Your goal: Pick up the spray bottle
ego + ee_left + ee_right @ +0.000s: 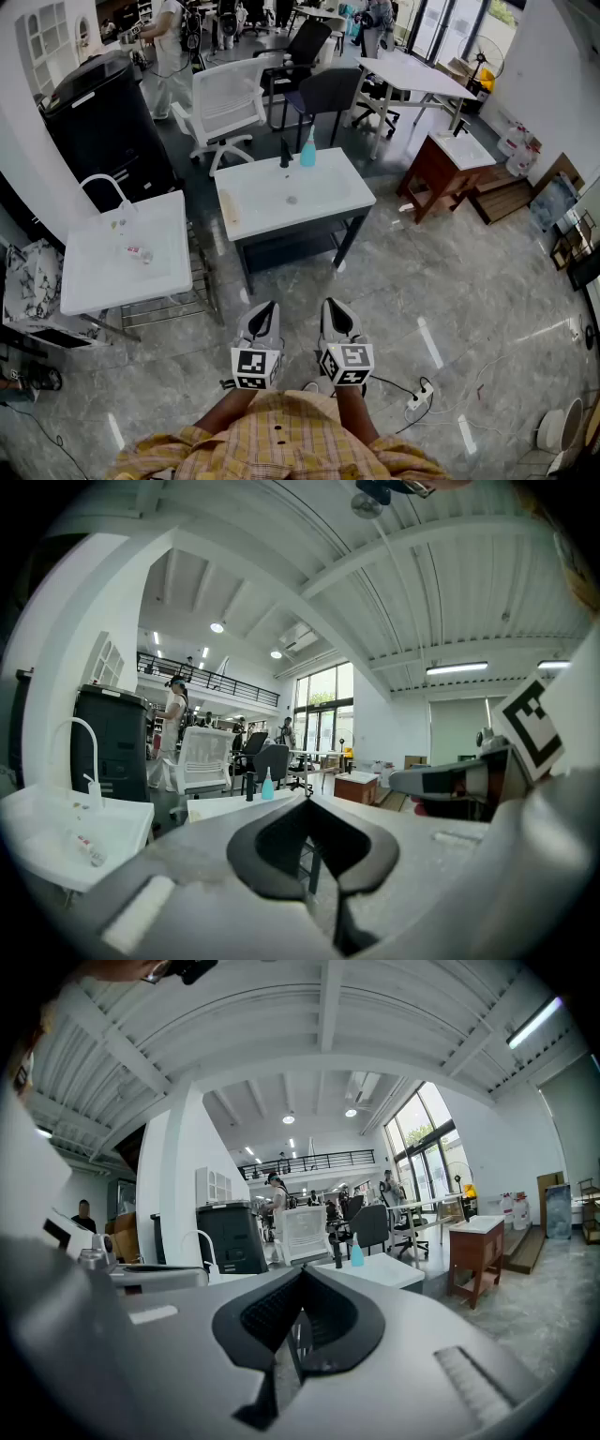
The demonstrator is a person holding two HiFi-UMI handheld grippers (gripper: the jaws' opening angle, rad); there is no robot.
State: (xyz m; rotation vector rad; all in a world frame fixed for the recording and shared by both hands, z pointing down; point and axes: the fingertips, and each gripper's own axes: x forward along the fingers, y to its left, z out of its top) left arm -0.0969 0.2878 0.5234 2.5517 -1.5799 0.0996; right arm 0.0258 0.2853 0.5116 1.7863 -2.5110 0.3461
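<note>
The spray bottle [307,150] is small and teal. It stands upright at the far edge of a white sink-top table [323,202], beside a black faucet [285,154]. In the left gripper view the spray bottle [267,786] shows far ahead, and the right gripper view also has the spray bottle [356,1253] at a distance. My left gripper [265,309] and right gripper [335,307] are held side by side close to my body, well short of the table. Both point roughly level toward it. The left gripper [307,801] and the right gripper [302,1271] have their jaws together with nothing between them.
A second white basin [103,272] with a curved tap stands at the left. Behind it is a black bin [94,122]. A white chair [225,103] and a dark chair [323,94] stand beyond the table, a wooden washstand [441,173] to the right. A power strip [417,401] lies on the floor.
</note>
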